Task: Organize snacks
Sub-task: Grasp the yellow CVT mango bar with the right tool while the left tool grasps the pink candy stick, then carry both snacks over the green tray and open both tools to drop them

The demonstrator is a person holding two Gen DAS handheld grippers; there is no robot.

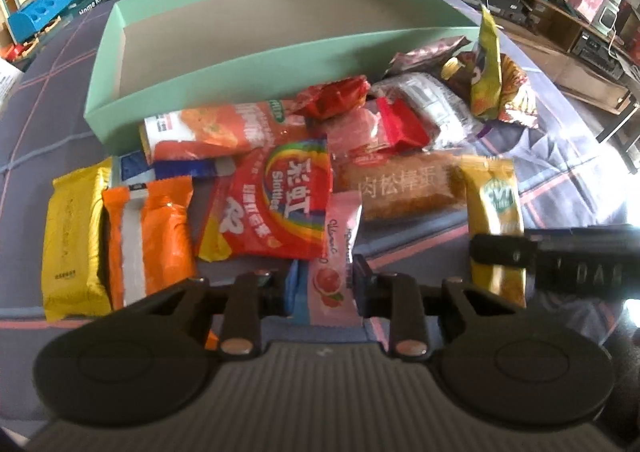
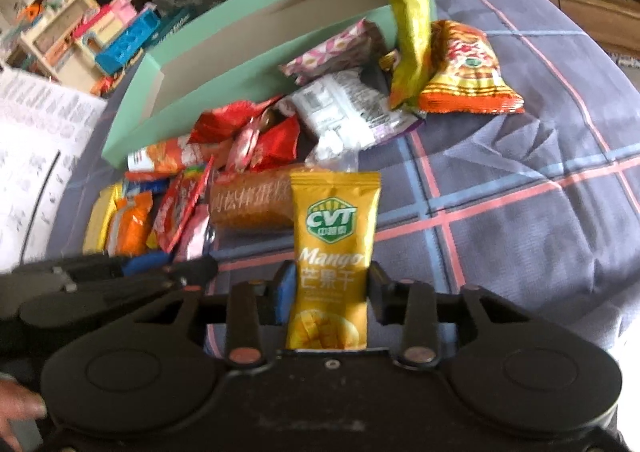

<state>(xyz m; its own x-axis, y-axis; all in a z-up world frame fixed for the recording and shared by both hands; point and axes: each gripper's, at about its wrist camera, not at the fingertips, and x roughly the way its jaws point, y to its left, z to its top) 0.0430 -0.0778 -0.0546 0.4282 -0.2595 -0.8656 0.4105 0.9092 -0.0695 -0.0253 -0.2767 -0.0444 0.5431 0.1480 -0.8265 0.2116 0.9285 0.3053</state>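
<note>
- Left gripper [image 1: 322, 284]: black two-finger tool, pitched steeply down over the quilt; its pads pinch the sides of a glossy pink grapefruit-print sachet [image 1: 334, 252], which lies flat at the near edge of the snack pile.
- Snack pile: crinkled foil and plastic packets, among them one flat yellow foil pack [image 1: 74, 248], one orange-and-white wrapper [image 1: 152, 236] and one red rainbow-printed candy bag [image 1: 280, 203].
- Pale green, shallow rectangular cardboard tray [image 1: 224, 67]: stands behind the pile on the checked purple-grey quilt [image 2: 520, 179].
- Right gripper [image 2: 328, 292]: likewise tilted down; its jaws clamp a smooth yellow mango-print pouch [image 2: 334, 236], lying at the pile's right edge.
</note>
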